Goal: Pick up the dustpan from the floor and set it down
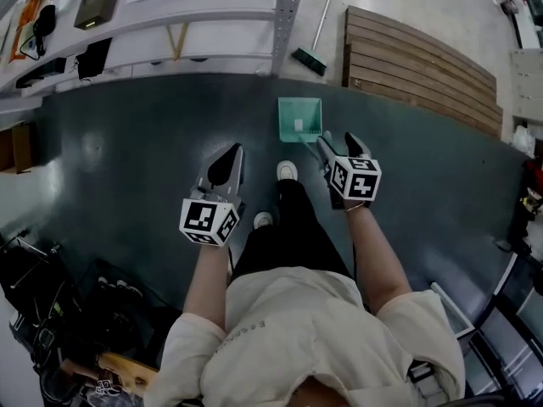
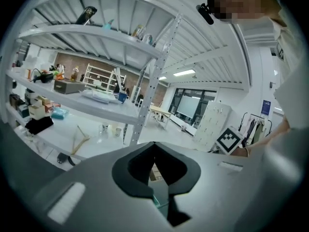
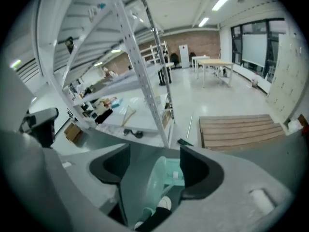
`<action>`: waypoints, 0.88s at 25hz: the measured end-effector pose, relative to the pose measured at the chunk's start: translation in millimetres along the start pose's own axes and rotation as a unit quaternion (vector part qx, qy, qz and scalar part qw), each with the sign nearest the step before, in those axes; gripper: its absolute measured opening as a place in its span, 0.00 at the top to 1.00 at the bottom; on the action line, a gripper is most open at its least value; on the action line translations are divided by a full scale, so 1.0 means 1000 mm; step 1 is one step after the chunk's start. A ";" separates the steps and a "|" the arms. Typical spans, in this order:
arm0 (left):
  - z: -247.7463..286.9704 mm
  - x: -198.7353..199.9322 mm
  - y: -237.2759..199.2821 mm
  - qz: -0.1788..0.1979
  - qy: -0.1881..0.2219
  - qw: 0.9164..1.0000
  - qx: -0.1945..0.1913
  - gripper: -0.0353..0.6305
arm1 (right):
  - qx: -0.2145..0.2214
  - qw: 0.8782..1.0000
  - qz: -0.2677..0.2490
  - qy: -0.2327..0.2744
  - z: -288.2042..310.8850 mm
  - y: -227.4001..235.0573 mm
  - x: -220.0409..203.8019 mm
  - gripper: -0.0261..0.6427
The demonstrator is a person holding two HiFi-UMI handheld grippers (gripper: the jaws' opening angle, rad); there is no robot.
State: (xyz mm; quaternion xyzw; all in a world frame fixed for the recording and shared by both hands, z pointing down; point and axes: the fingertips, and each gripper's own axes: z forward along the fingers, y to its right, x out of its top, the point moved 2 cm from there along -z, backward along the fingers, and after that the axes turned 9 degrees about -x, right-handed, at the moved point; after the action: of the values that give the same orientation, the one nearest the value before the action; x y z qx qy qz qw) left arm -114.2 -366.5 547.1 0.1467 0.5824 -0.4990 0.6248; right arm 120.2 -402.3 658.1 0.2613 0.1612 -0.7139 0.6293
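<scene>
Right, looking down on the teal dustpan, resting on the dark floor at twelve o'clock from the white shoes. Hanging just off its five o'clock corner with the right gripper, jaws spread wide, pinching nothing, pan framed in the gap beyond them but untouched as far as can be told. Holding the left gripper out at eight o'clock from the pan, well apart, jaws pressed together and empty. Looks like thin moulded plastic: probably light, stiff enough to keep its shape, a touch slick under the pads. Likely to swing or tip if caught by one corner of a thin wall. Hard to make out a handle from up here; if found at the near, six o'clock end, best taken there, otherwise across the near rim, squarely and deep in the pads. No call for a hard squeeze, for fear of flexing or cracking the wall. Worth minding the broom at twelve o'clock beyond the pan and the slatted wooden panel at two o'clock.
</scene>
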 end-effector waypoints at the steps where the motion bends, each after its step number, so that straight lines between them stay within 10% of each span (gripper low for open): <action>1: -0.010 0.008 0.005 0.006 0.009 1.000 0.001 0.92 | -0.009 0.999 0.001 0.031 -0.023 0.000 0.009 0.51; 4: -0.045 0.030 0.030 0.039 0.029 0.999 0.011 0.92 | -0.052 0.992 -0.020 0.109 -0.093 -0.002 0.021 0.97; 14: -0.166 0.081 0.122 0.091 0.088 0.991 -0.051 0.92 | -0.050 0.957 -0.035 0.283 -0.288 -0.051 0.002 0.97; 22: -0.262 0.067 0.165 0.104 0.114 0.987 -0.040 0.92 | -0.033 0.950 -0.039 0.309 -0.372 -0.076 -0.065 0.97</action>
State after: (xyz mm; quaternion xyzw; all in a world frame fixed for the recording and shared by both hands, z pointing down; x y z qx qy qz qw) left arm -146.6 -120.9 349.8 0.2380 0.6508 -0.3875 0.6080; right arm 113.3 -129.4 386.5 0.4414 0.3813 -0.6163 0.5291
